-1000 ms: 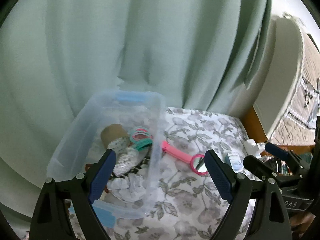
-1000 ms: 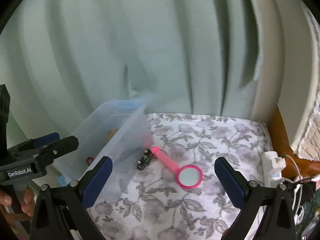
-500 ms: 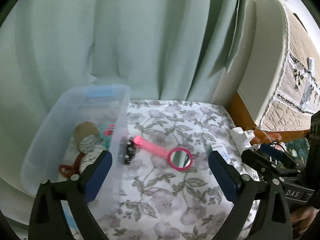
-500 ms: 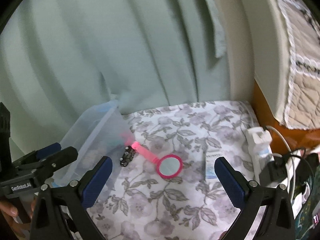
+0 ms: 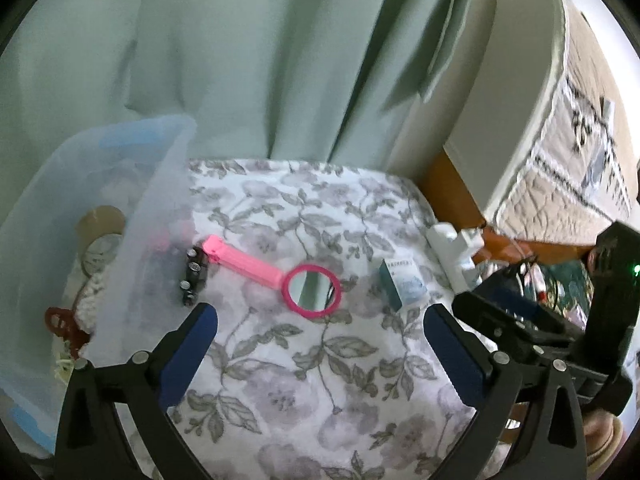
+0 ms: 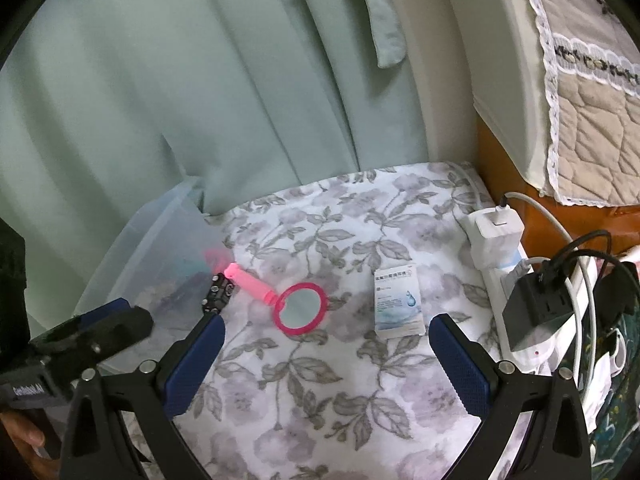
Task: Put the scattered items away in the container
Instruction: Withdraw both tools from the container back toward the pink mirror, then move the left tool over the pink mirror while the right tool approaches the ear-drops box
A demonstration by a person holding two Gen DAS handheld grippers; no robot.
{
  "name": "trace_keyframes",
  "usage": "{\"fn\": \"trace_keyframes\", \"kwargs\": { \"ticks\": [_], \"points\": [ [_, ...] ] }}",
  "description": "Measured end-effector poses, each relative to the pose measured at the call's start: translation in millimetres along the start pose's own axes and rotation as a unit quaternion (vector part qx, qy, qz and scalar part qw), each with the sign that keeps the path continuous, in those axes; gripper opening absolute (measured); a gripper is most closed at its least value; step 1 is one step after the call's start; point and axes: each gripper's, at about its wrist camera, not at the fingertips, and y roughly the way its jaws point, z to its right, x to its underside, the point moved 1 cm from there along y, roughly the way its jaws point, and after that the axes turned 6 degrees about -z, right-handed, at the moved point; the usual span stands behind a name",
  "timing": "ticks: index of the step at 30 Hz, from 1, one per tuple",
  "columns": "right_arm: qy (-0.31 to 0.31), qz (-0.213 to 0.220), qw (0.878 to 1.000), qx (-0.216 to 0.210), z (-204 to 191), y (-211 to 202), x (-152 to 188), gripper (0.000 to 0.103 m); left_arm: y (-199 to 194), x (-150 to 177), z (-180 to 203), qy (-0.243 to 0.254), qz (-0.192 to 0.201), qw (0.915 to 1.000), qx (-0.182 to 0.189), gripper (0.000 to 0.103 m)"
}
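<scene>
Left wrist view: left hand-held gripper [image 5: 320, 336] jaws just been spreading, gripping nothing; right hand-held gripper [image 6: 326, 342] gaping too. Pink mirror [image 5: 296, 278] lying on floral worktop [image 5: 320, 392] beside clear container [image 5: 156, 216].

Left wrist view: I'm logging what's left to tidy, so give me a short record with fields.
container: clear bin, left, already holding items
still out: pink mirror, black clip, small box
surface: floral cloth
left gripper: open, empty, jaws just opened wider
right gripper: open, empty
</scene>
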Motion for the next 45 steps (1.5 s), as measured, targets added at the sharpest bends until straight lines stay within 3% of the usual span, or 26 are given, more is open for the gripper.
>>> {"fn": "trace_keyframes", "kwargs": {
  "ticks": [7,20,30,45],
  "points": [
    [0.011,-0.029,0.999,0.014,14,21,7,0.103,35,4,3,0.006,-0.041,0.9991,0.009,0.103],
    [0.019,-0.05,0.997,0.063,35,57,18,0.103,83,13,-6,0.021,-0.052,0.9977,-0.04,0.103],
    [0.037,-0.077,0.995,0.057,45,85,18,0.103,120,10,-9,0.027,-0.096,0.9928,-0.067,0.103],
    [0.044,-0.094,0.992,0.075,50,105,13,0.103,164,-1,-14,0.03,-0.115,0.9905,-0.07,0.102]
  ]
}}
